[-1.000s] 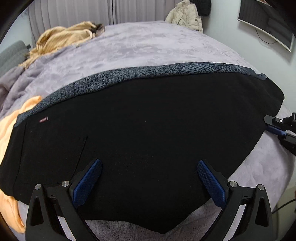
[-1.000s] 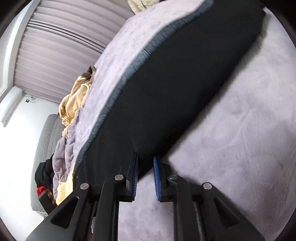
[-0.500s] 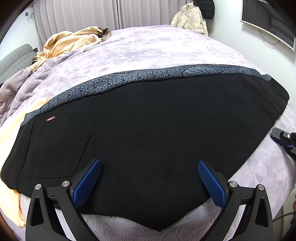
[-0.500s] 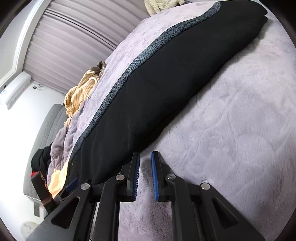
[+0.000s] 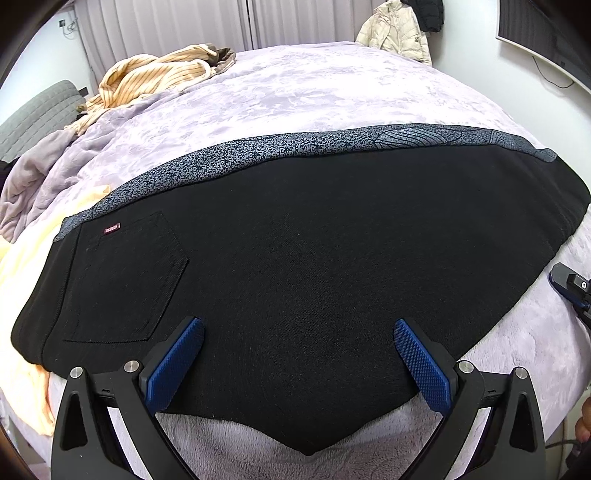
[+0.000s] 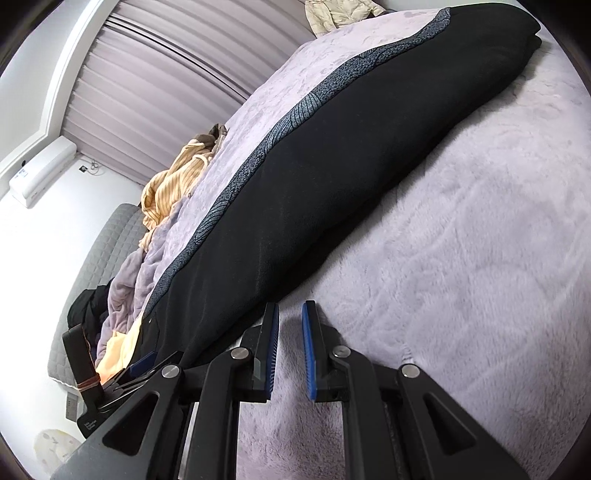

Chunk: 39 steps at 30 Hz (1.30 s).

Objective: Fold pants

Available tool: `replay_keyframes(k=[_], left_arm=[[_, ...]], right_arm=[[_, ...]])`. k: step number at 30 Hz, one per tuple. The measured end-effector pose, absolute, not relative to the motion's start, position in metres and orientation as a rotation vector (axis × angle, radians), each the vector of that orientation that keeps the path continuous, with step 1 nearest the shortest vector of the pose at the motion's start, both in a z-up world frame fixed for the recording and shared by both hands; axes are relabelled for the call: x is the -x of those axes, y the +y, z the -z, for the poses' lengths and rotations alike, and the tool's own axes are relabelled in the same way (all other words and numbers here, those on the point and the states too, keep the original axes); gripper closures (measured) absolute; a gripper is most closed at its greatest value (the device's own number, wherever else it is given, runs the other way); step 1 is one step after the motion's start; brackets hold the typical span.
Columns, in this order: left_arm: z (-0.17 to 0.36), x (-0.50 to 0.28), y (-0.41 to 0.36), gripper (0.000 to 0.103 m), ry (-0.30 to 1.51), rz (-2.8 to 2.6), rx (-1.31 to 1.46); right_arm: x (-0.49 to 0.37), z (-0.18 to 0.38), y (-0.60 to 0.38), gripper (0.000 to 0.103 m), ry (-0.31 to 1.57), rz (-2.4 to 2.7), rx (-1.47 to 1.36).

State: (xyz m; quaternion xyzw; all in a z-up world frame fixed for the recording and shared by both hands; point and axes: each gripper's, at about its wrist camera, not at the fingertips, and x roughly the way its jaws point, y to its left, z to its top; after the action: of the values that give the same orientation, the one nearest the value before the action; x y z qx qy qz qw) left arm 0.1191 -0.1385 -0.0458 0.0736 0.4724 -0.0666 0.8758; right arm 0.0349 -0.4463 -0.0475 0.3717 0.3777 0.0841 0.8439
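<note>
Bed: you face a lilac plush blanket (image 5: 332,88) spread wide.
Window side: pale curtains (image 5: 177,26) hang shut behind it.
Walls: white; your right shows a dark screen (image 5: 546,33).
Left corner: grey quilted sofa (image 5: 33,114), air conditioner (image 6: 40,171) mounted high.

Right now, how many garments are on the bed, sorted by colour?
Black: 1, the pants
Yellow striped: 1, a crumpled top
Pale peach: 1, a garment under the pants' waist end
Total: 3
</note>
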Motion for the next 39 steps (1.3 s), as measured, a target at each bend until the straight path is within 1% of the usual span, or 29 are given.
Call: replay_keyframes(k=[15, 19, 21, 22, 23, 24, 25, 26, 28, 30, 32, 33, 37, 39], left_arm=[[0.045, -0.116, -0.148, 0.0, 0.97, 0.069, -0.226], [0.044, -0.117, -0.146, 0.0, 0.975, 0.074, -0.218], [0.043, -0.119, -0.146, 0.0, 0.984, 0.076, -0.221], [0.041, -0.121, -0.147, 0.0, 0.997, 0.076, -0.221], [0.038, -0.124, -0.148, 0.0, 1.012, 0.078, -0.216], [0.034, -0.126, -0.149, 0.0, 1.025, 0.092, -0.204], [0.028, -0.13, -0.152, 0.0, 1.034, 0.12, -0.18], [0.022, -0.133, -0.156, 0.0, 1.036, 0.143, -0.16], [0.006, -0.142, -0.169, 0.0, 1.014, 0.18, -0.141], [-0.006, -0.15, -0.189, 0.0, 0.983, 0.215, -0.154], [-0.016, -0.159, -0.214, 0.0, 0.951, 0.246, -0.179], [-0.018, -0.164, -0.226, 0.0, 0.942, 0.259, -0.192], [-0.026, -0.188, -0.277, 0.0, 0.915, 0.321, -0.234], [-0.02, -0.203, -0.301, 0.0, 0.909, 0.33, -0.265]], right_arm=[[-0.034, 0.045, -0.454, 0.087, 0.804, -0.228, -0.792], [-0.027, 0.036, -0.465, 0.086, 0.819, -0.276, -0.848], [-0.02, 0.031, -0.475, 0.082, 0.801, -0.271, -0.859], [-0.015, 0.026, -0.484, 0.076, 0.787, -0.253, -0.853], [-0.011, 0.021, -0.492, 0.063, 0.772, -0.23, -0.847], [-0.007, 0.016, -0.501, 0.054, 0.758, -0.204, -0.841], [-0.002, 0.011, -0.513, 0.034, 0.737, -0.174, -0.841], [0.002, 0.005, -0.522, 0.033, 0.71, -0.152, -0.845], [0.008, -0.008, -0.546, 0.033, 0.65, -0.11, -0.848], [0.009, -0.021, -0.574, 0.038, 0.607, -0.047, -0.864], [0.004, -0.028, -0.598, 0.047, 0.591, 0.013, -0.899], [-0.001, -0.029, -0.609, 0.048, 0.586, 0.039, -0.906], [-0.025, -0.014, -0.646, 0.051, 0.634, 0.146, -0.943], [-0.035, 0.0, -0.657, 0.061, 0.656, 0.175, -0.972]])
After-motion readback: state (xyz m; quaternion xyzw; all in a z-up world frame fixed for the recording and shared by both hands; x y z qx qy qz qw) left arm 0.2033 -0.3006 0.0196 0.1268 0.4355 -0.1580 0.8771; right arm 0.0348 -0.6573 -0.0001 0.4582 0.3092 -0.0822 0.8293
